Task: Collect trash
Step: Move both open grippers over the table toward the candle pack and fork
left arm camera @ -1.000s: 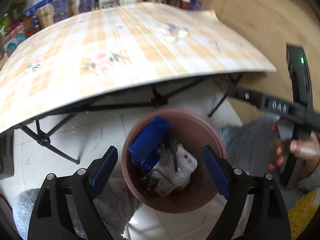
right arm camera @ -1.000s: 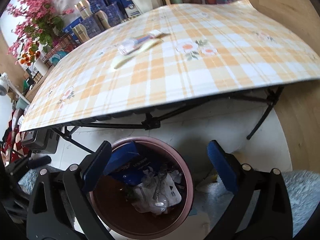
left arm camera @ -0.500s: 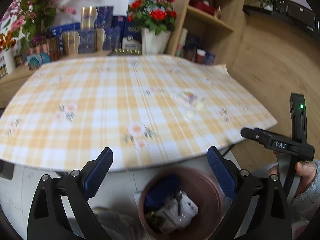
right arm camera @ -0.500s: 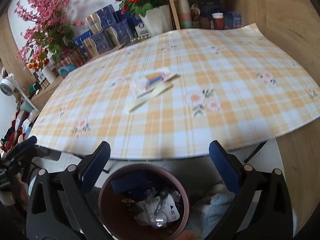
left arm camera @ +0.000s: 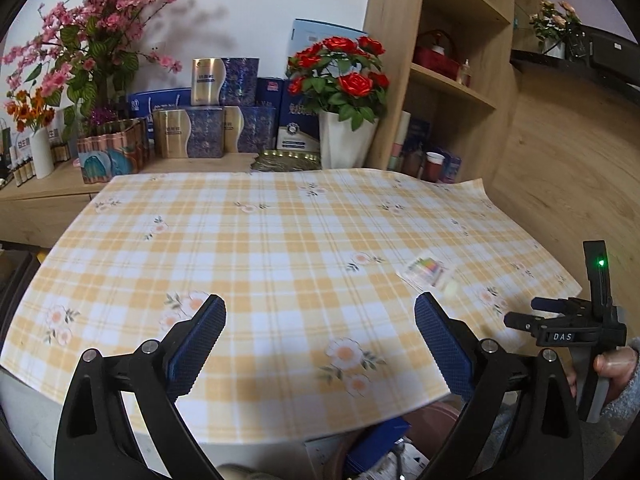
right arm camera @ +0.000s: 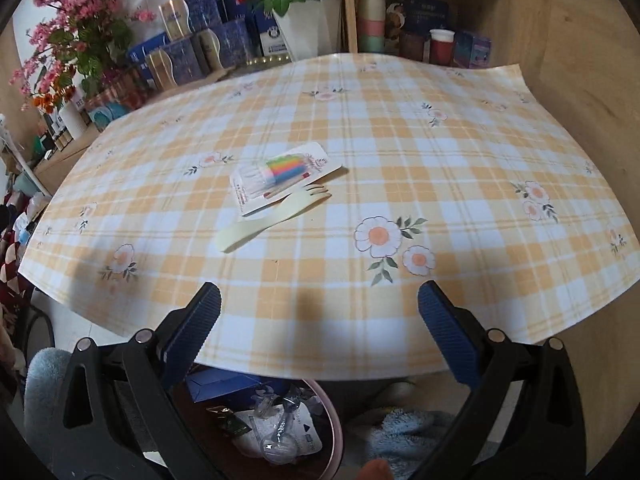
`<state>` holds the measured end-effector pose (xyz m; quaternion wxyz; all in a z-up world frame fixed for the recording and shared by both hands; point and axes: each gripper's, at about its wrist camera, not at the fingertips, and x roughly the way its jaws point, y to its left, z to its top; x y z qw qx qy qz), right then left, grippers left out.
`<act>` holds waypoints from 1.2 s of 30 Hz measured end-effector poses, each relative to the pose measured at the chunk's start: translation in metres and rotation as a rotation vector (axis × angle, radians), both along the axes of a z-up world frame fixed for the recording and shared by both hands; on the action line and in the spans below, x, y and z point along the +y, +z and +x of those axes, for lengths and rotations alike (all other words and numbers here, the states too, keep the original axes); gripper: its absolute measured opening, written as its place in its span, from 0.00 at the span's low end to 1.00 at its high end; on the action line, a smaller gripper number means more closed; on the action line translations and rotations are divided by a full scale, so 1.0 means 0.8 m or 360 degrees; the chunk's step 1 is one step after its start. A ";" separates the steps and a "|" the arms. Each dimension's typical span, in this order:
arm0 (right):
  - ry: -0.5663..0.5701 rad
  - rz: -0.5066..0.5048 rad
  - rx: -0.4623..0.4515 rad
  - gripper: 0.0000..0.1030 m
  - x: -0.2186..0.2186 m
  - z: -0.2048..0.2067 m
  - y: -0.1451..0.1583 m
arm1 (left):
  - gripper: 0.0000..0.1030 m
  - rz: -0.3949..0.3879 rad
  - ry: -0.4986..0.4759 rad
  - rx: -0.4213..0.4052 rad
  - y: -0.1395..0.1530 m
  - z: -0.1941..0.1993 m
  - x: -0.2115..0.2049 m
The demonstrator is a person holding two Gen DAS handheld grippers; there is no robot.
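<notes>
Counter (right arm camera: 440, 168) under checked cloth carried a candle packet (right arm camera: 280, 176) with a pale plastic fork (right arm camera: 272, 216) lying across its near edge, touching. Left tongs (left arm camera: 320, 344) stood wide apart, empty, above the near cloth edge. Right tongs (right arm camera: 318, 328) likewise spread, nothing between them. Brown bin (right arm camera: 332, 432) sat on the floor below the counter edge, holding a blue box (right arm camera: 224, 386) and clear wrappers (right arm camera: 276, 432).
</notes>
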<state>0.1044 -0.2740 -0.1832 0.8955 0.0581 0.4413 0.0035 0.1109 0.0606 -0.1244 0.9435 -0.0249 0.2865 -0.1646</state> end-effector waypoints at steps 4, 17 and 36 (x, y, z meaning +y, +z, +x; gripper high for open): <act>-0.0023 -0.0027 0.0055 0.94 0.007 0.017 -0.010 | 0.90 0.0006 0.0007 -0.0005 -0.004 0.020 0.006; 0.0031 -0.0106 0.0130 0.94 0.048 0.063 -0.031 | 0.90 -0.0018 0.0006 -0.0004 -0.015 0.059 0.012; 0.0051 -0.0144 0.0151 0.94 0.059 0.071 -0.044 | 0.90 -0.0007 0.0016 0.0024 -0.025 0.068 0.011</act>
